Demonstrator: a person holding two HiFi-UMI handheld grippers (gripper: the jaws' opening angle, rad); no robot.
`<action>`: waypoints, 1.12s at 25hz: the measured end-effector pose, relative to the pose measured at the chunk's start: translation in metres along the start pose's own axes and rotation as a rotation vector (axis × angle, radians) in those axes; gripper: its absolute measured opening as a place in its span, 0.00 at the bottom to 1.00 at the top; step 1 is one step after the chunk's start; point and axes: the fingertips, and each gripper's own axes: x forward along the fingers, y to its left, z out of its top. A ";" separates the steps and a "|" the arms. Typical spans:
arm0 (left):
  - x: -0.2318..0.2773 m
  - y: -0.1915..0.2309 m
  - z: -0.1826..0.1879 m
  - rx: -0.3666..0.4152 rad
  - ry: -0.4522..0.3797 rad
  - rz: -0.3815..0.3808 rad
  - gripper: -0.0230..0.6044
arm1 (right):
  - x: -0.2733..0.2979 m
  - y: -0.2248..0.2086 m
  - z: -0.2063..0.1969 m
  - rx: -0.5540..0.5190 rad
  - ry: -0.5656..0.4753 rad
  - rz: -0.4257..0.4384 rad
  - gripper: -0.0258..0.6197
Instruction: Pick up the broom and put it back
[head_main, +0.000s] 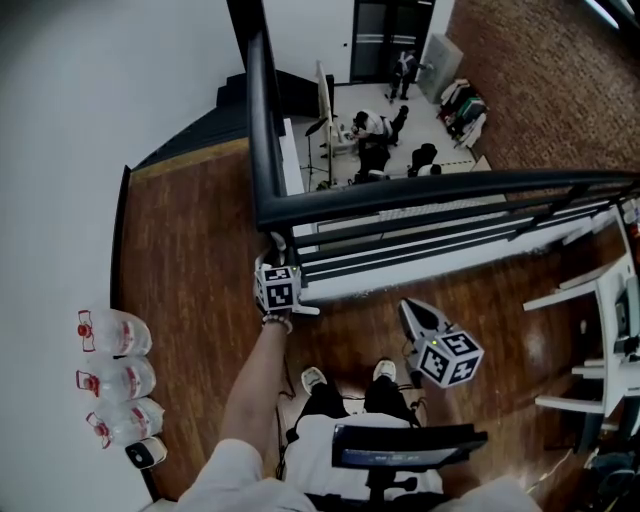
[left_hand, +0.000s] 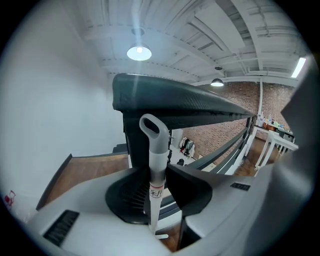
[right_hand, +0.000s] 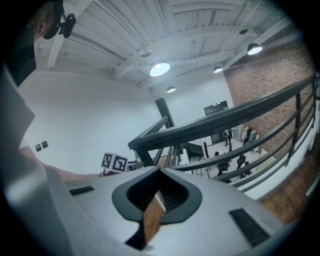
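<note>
two grippers are out in front of the person, whose shoes (head_main: 314, 378) stand on the wooden floor (head_main: 190, 260) close below the head camera. the right gripper (head_main: 410, 312) hangs nearest, just ahead of the right shoe; its own view shows the jaws drawn together with nothing between them, only a sliver of floor seen through the slit. to the left, against the white wall, three water bottles (head_main: 115, 332) lie in a row, no part of the job

further out, the left gripper (head_main: 275, 258) is stretched to the corner of the dark railing (head_main: 400, 195). its view shows the broom (left_hand: 157, 165) upright between the jaws, and the pads look pressed on the pale handle just above a small label, with the hanging loop rising above them, close under the handrail. the broom head is hidden. beyond the railing, far below, lies a lower level with people and stands

judging by this, the grasp is the step in hand and the lift is not yet begun. the next move calls for drawing the handle away from the rail before raising it, so the loop does not catch underneath, then carrying it to its place, which no view shows
</note>
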 end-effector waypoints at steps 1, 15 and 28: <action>-0.005 -0.003 -0.002 -0.003 -0.005 -0.001 0.19 | -0.002 0.000 0.001 -0.002 -0.002 0.005 0.06; -0.103 -0.029 -0.047 -0.035 0.019 0.082 0.20 | -0.005 0.030 0.025 -0.087 -0.005 0.185 0.06; -0.223 -0.087 0.044 -0.053 -0.197 0.071 0.19 | -0.017 0.054 0.022 -0.118 -0.003 0.311 0.06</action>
